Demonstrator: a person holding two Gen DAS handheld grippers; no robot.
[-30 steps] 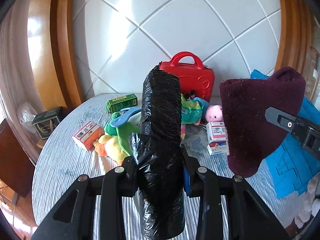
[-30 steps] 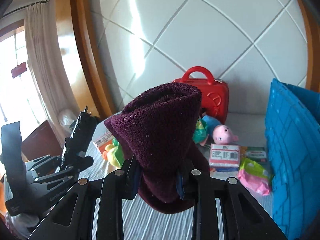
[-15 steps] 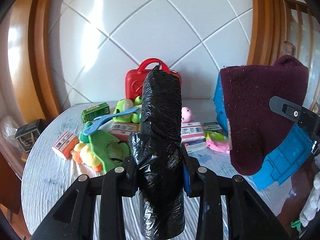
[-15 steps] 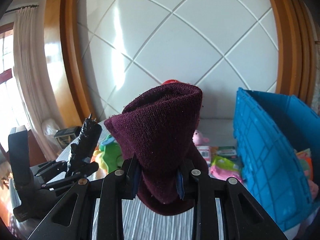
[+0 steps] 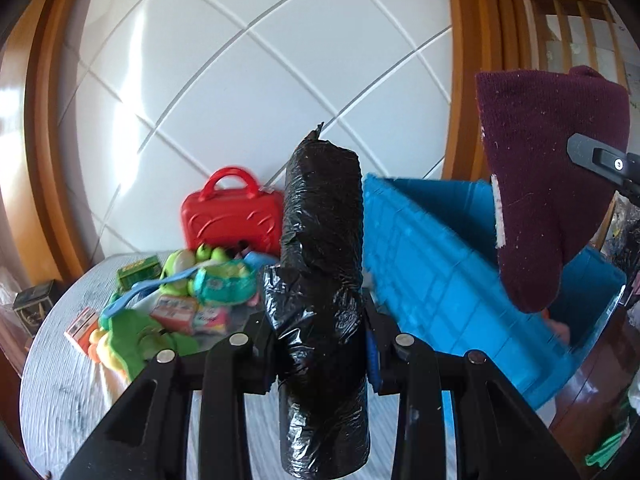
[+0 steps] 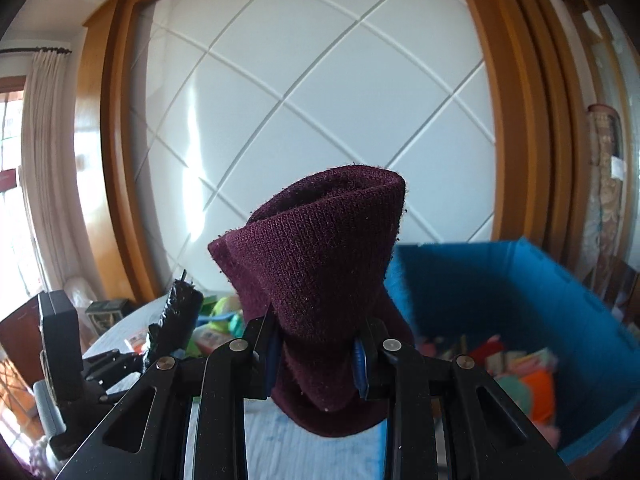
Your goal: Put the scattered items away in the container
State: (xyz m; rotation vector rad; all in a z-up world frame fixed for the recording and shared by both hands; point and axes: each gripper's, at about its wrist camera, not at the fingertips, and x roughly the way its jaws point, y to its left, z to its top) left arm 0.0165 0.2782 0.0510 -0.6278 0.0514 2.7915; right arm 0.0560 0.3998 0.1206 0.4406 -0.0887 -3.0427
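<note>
Left tool (image 5: 320, 344) clamps black roll (image 5: 322, 280); right tool (image 6: 316, 356) clamps maroon sock (image 6: 320, 264).

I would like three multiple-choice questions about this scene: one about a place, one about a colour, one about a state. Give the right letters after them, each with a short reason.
1. Where does the red case stand?
A. inside the crate
B. on the table by the wall
C. in a gripper

2. What colour is the crate?
A. blue
B. green
C. white

3. What is the state of the right gripper?
A. open and empty
B. shut on a knitted maroon cloth
C. shut on a black roll

Answers:
1 B: it stands behind the toy pile on the table.
2 A: its walls are blue.
3 B: the maroon cloth sits between its fingers; the left gripper holds the black roll.
</note>
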